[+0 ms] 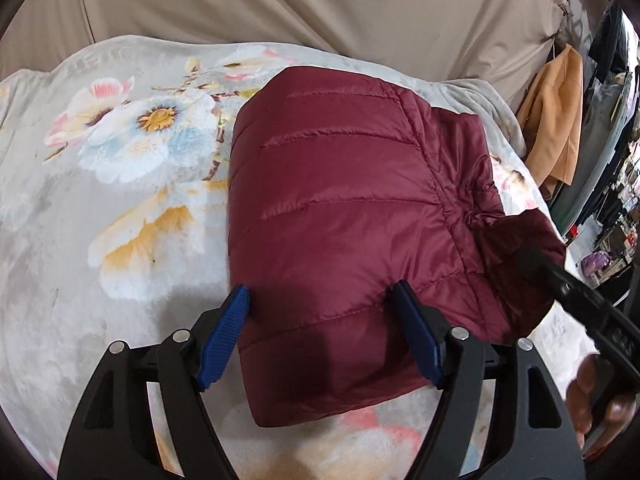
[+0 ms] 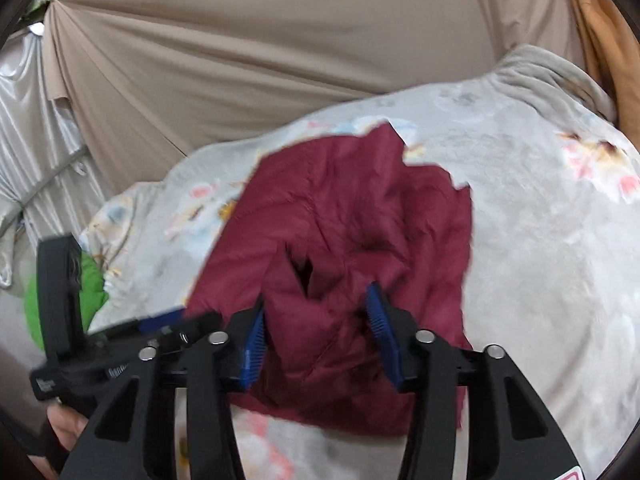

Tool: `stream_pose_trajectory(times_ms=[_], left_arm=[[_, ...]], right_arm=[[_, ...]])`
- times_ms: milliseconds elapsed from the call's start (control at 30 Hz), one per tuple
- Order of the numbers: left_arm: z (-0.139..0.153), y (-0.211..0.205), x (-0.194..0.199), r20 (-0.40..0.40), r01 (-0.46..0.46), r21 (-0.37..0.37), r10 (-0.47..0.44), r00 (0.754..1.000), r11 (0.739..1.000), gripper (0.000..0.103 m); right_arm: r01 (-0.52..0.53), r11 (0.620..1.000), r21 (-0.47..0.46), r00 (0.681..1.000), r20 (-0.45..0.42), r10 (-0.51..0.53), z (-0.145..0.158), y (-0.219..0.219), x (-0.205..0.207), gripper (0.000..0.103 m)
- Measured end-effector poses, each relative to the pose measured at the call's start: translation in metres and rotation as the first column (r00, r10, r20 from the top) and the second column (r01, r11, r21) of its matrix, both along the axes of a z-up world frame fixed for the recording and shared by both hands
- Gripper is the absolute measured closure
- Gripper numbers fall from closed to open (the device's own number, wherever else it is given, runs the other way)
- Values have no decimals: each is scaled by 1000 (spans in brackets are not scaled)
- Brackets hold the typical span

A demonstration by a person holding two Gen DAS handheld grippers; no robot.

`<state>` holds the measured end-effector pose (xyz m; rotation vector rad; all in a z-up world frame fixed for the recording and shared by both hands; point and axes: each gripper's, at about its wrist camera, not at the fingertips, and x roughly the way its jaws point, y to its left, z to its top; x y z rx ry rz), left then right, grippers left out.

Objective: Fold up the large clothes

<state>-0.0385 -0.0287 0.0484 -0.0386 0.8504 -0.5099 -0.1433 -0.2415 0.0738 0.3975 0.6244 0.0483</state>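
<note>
A maroon quilted puffer jacket (image 1: 344, 208) lies folded into a compact block on a grey floral blanket (image 1: 120, 200). My left gripper (image 1: 320, 292) is open, its blue pads (image 1: 224, 332) straddling the jacket's near edge just above the fabric. In the right wrist view the jacket (image 2: 360, 208) looks crumpled, with a dark opening near the middle. My right gripper (image 2: 320, 300) is open around a raised bunch of the jacket's fabric. The right gripper also shows at the right edge of the left wrist view (image 1: 580, 300), by a jacket sleeve end.
The blanket (image 2: 540, 240) covers a bed, with a beige draped curtain (image 1: 320, 8) behind. Hanging clothes, including a tan coat (image 1: 556, 120), are at the right. A green item (image 2: 60, 296) lies at the bed's left. The left gripper's body (image 2: 100, 344) is close beside the right one.
</note>
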Motion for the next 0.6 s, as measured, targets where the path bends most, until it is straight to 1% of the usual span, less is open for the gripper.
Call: stream_pose_trajectory(times_ms=[67,167,200,267,333,367,433,467,500,567,600], left_arm=[[-1,-3,-1,15,-3,22,2,1000,1000,32],[-3,-6,-1,26,-10,37,9,1000,999,31],[-4,-6,0,28,-13,39,12,1000,999,31],[-4,-8,-1,34,-14,47,12,999,999,31],[-5,-9,0,36,-15,54,14,999,998,31],[-6,-9,0,34,-17,55,15,999,998,31],[-6,-10,-1,37,-19,57,17,999,998,30],[-6,-10,-1,38,-20,59,17,999,998,30],[-6,-9,-1,40,-21,58,19,999,998,30],[-6,-8,-1,37,-21,54,19,999,998,29],[-6,-8,-1,35,-14,44,13,999,999,28]], right_arm=[[-1,1000,8,1000,14,1,0,0,-8,56],[-23,1000,-1,998,52,23,10,7,-17,53],[-36,999,-5,997,64,36,13,10,-19,47],[-59,998,-34,994,84,62,17,18,-21,42],[-52,995,-80,995,76,58,16,26,-16,42],[-33,993,-112,998,57,40,12,28,-10,42],[-7,992,-130,999,35,12,8,28,-3,57],[18,993,-120,999,32,-14,6,25,-3,80],[25,995,-98,999,39,-21,6,22,-5,89],[31,999,-30,997,73,-28,9,12,-16,95],[38,999,1,996,75,-38,8,6,-21,96]])
